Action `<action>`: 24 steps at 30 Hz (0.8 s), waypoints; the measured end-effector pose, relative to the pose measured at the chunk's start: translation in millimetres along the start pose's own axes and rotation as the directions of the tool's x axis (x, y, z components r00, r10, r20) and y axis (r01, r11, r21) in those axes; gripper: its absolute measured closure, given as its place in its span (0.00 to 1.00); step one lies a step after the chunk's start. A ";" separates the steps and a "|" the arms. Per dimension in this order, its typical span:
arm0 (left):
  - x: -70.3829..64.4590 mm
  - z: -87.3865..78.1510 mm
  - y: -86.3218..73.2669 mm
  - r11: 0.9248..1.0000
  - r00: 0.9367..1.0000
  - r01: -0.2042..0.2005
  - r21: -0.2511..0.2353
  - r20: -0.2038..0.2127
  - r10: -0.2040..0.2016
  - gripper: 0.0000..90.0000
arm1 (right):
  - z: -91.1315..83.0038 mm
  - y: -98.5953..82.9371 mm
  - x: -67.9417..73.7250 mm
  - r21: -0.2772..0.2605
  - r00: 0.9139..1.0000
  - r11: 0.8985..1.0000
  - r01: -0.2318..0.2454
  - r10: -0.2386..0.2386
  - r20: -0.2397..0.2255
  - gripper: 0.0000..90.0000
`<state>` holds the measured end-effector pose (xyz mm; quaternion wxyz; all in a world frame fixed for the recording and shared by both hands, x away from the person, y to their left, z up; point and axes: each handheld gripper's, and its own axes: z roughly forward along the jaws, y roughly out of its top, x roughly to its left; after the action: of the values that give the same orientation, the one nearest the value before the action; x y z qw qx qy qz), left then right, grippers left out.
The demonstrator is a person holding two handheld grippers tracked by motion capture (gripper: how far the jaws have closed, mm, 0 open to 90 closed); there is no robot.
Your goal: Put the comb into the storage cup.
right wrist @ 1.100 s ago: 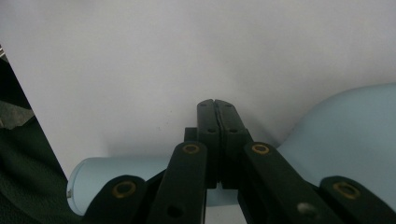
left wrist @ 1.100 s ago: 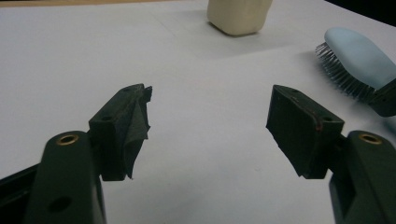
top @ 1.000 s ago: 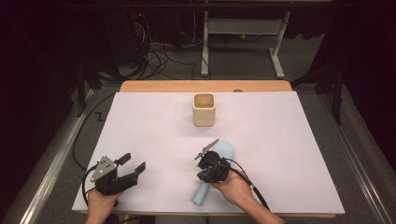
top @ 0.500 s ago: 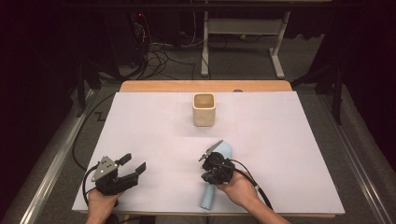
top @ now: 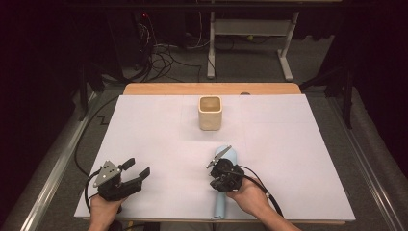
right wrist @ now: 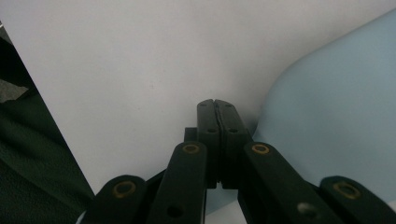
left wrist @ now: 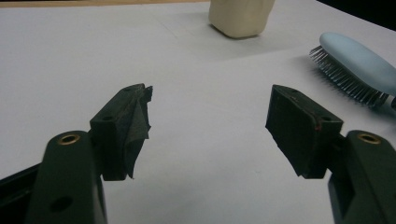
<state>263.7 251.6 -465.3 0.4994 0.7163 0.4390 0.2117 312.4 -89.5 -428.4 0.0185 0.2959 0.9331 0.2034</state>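
- Hairbrush (top: 225,185), light blue, lies near edge of table, right of centre; head points far, handle near, reaching almost to the sheet's near edge. Left gripper view shows it bristles-down (left wrist: 359,70).
- Right gripper (top: 225,174) sits directly over the brush's middle, hand behind it; grey plate on top tilts toward far-left. Right gripper view: jaws pressed together w/ no gap, nothing seen between them; blue brush back (right wrist: 336,121) just beside the tips on the right.
- Left gripper (top: 134,174) near-left corner, well apart from brush, held above the sheet. Jaws spread wide, holding nothing; one pad (left wrist: 133,128) has loose black tape peeling.
- Cream square cup (top: 210,112) stands upright far-centre, well apart from both grippers.
- White sheet (top: 298,144) covers table; wooden edge (top: 192,89) shows at far side.
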 end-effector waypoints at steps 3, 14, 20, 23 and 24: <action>0.1 0.1 0.0 1.000 1.000 0.002 -0.001 -0.001 -0.002 0.34 | -0.8 -1.5 -0.1 0.005 1.000 1.000 0.002 -0.002 0.001 1.00; 0.0 0.4 0.0 1.000 1.000 -0.001 0.002 -0.002 0.001 0.34 | -2.8 -6.6 1.8 0.013 1.000 1.000 0.011 -0.011 -0.002 1.00; 0.1 0.2 0.0 1.000 1.000 0.000 0.001 -0.003 0.000 0.34 | -7.3 -13.9 0.1 0.013 1.000 1.000 0.002 -0.002 0.004 1.00; 0.1 0.2 0.0 1.000 1.000 0.000 0.001 -0.003 0.000 0.34 | -8.4 -16.3 -1.2 0.011 1.000 1.000 -0.002 0.002 0.004 1.00; 0.2 0.1 0.0 1.000 1.000 0.001 0.001 -0.003 -0.001 0.34 | -8.9 -17.0 -1.5 0.012 1.000 1.000 -0.004 0.004 0.004 1.00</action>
<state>263.9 251.7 -465.4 0.4987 0.7159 0.4401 0.2124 303.0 -106.3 -426.9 0.0181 0.2982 0.9338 0.1970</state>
